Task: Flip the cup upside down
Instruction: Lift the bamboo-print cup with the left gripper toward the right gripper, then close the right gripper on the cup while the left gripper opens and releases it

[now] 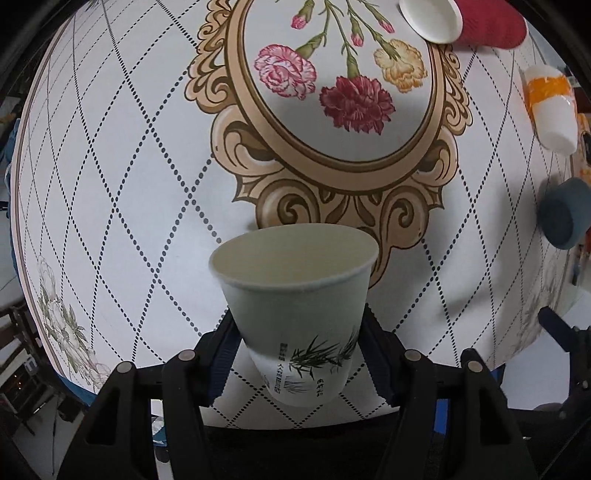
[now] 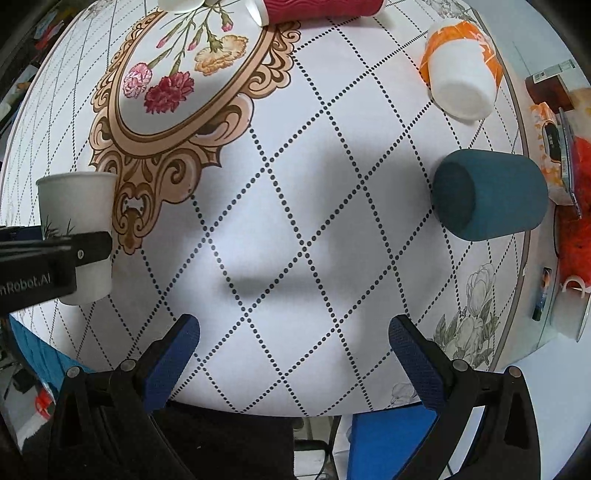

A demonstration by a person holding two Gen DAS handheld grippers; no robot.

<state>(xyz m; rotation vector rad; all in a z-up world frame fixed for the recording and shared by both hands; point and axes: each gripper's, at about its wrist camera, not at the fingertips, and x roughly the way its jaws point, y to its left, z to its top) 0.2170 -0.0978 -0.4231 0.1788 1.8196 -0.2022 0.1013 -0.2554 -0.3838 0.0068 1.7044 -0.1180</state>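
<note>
A white paper cup with a green bamboo print is held upright, mouth up, between the blue pads of my left gripper, a little above the table near its front edge. The same cup shows at the left of the right wrist view with the left gripper's finger across it. My right gripper is open and empty above the front of the table, to the right of the cup.
A floral, dotted-diamond tablecloth covers the table. A dark teal cup lies on its side at right. An orange-and-white cup lies behind it. A red cup lies at the back. Clutter sits off the right edge.
</note>
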